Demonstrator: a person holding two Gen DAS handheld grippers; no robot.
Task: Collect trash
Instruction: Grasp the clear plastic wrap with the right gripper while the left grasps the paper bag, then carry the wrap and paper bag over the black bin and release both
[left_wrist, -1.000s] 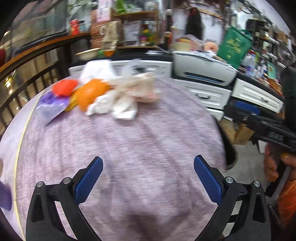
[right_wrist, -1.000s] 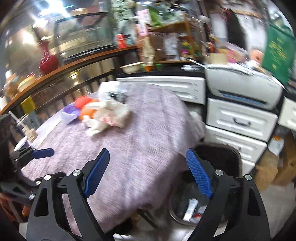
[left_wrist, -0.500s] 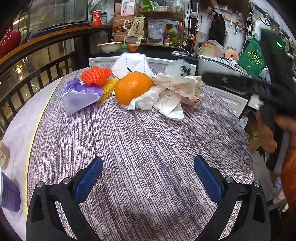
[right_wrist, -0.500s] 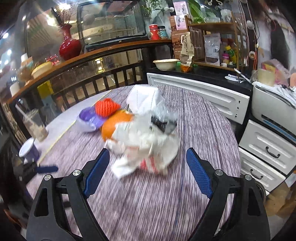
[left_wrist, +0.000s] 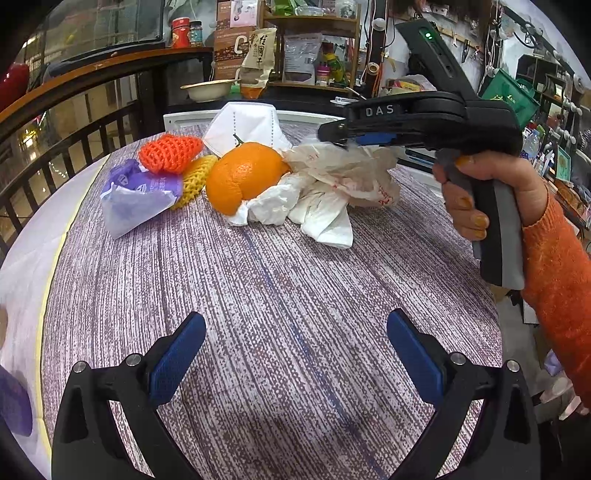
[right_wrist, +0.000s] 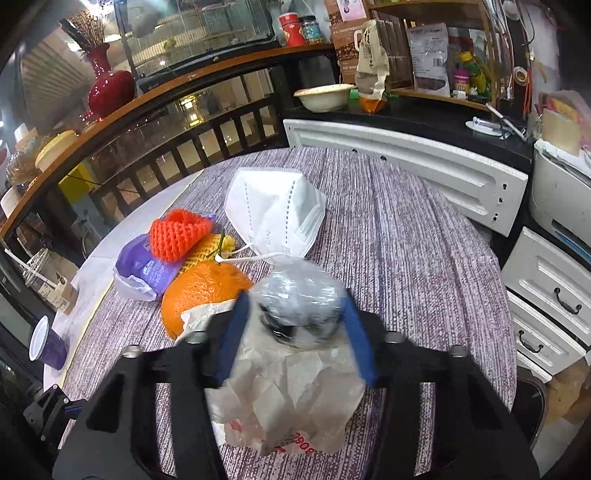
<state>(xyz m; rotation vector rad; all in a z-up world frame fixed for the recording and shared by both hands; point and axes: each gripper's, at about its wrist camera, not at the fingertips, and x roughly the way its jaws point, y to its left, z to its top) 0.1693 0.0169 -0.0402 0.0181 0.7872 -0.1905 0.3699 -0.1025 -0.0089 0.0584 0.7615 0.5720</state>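
1. The right gripper (right_wrist: 295, 317) reaches over the round table (right_wrist: 424, 266) with its jaws closing; a clear plastic bag (right_wrist: 299, 295) with something dark inside sits between the blue pads, which already meet its sides.
2. That bag rests on top of a crumpled white paper wrapper (right_wrist: 291, 398) with red print, which lies directly under the gripper.
3. Seen from the left wrist, the person's hand (left_wrist: 480, 192) in an orange sleeve (left_wrist: 557, 280) squeezes the right gripper's handle above the wrapper (left_wrist: 351, 173).
4. The left gripper (left_wrist: 295, 354) hovers over bare tablecloth with its jaws spread wide and nothing between them, well apart from the pile.
5. The remaining trash lies grouped on the table: an orange (left_wrist: 245, 177) touching the wrapper and crumpled tissues (left_wrist: 295, 206), a yellow foam net (left_wrist: 194, 181), a red foam net (left_wrist: 170, 153), a purple packet (left_wrist: 136, 199) and a white face mask (right_wrist: 275, 214) behind them.
6. A purple paper cup (right_wrist: 46, 343) stands at the table's left edge.
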